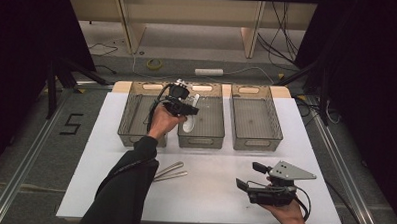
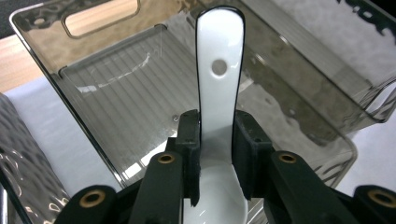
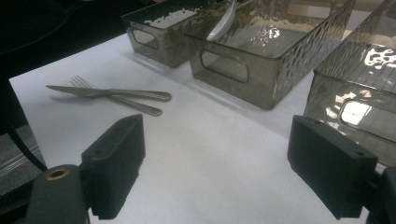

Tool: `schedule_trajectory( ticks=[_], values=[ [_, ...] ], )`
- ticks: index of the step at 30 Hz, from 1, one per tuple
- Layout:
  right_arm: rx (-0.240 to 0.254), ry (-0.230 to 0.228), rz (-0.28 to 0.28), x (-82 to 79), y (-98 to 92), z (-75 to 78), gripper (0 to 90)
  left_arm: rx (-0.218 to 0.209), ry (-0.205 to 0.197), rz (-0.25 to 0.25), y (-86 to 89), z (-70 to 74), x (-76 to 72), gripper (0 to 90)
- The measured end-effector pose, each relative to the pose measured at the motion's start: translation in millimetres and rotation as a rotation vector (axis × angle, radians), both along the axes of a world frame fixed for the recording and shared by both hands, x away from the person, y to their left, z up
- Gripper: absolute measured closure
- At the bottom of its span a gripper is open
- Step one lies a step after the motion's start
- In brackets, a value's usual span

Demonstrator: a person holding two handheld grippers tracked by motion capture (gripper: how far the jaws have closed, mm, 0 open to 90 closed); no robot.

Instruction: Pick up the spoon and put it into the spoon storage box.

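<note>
Three bins (image 1: 200, 142) stand side by side across the upper middle of the high view, walling off the far surface (image 1: 213, 192). Bare surface lies open at lower centre; a knife (image 1: 170, 166) and fork (image 1: 171, 176) lie at lower left.

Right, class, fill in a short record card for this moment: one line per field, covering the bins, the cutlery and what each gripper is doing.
bins: three smoky see-through plastic bins in a row on the white table, namely left bin, middle bin, right bin
left gripper: shut on the white ceramic spoon, held over the middle bin
right gripper: open, holding nothing, above the table
fork and knife: lying crossed on the table in front of the left bin
right bin contents: nothing visible
</note>
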State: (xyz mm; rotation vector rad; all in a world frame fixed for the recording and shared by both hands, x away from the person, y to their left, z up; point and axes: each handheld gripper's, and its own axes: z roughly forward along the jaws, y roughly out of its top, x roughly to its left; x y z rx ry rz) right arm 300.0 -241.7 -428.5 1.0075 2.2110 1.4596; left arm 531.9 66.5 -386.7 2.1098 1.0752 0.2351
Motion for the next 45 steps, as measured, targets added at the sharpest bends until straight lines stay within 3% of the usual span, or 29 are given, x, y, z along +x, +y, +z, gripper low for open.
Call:
schedule_trajectory(
  ticks=[9,11,13,17,21,27,32,36,39,42,45],
  values=[
    [0.001,0.0,0.001,-0.2,-0.2,0.1,20.1,-0.004,0.004,0.019,-1.8,-9.4,2.5,71.6],
    [0.001,-0.001,0.001,-0.3,-0.3,0.2,20.1,-0.021,0.012,0.035,-1.3,-10.1,3.7,63.3],
    [0.002,0.0,0.001,-0.3,-0.5,0.1,20.1,-0.015,0.01,0.059,-0.6,-9.1,4.8,49.6],
    [0.001,-0.001,0.002,-0.5,-0.4,0.2,20.1,-0.038,0.001,0.076,3.2,-4.5,3.2,44.1],
    [0.0,0.001,0.001,-0.4,-0.3,0.0,20.1,-0.021,-0.001,0.057,5.9,1.8,-2.0,41.4],
    [-0.001,-0.001,-0.001,-0.4,-0.1,0.0,20.1,-0.032,0.012,0.014,16.7,17.2,-15.3,35.1],
    [0.001,-0.001,-0.003,-0.7,-0.7,0.3,20.1,-0.015,0.018,-0.019,31.0,25.3,-34.6,30.0],
    [-0.002,-0.003,-0.003,-0.7,-0.4,0.2,20.1,0.027,0.031,-0.039,43.6,21.4,-52.7,29.1],
    [-0.001,-0.003,-0.004,-0.9,0.0,0.3,20.1,0.029,0.041,-0.047,53.7,16.6,-65.1,28.6],
    [-0.001,-0.002,-0.006,-0.6,0.4,0.3,20.1,0.064,0.051,-0.047,60.1,14.2,-70.3,28.0],
    [-0.005,-0.003,-0.003,-0.7,1.1,0.5,20.1,0.067,0.063,-0.048,64.2,12.1,-74.3,27.6]
  ],
)
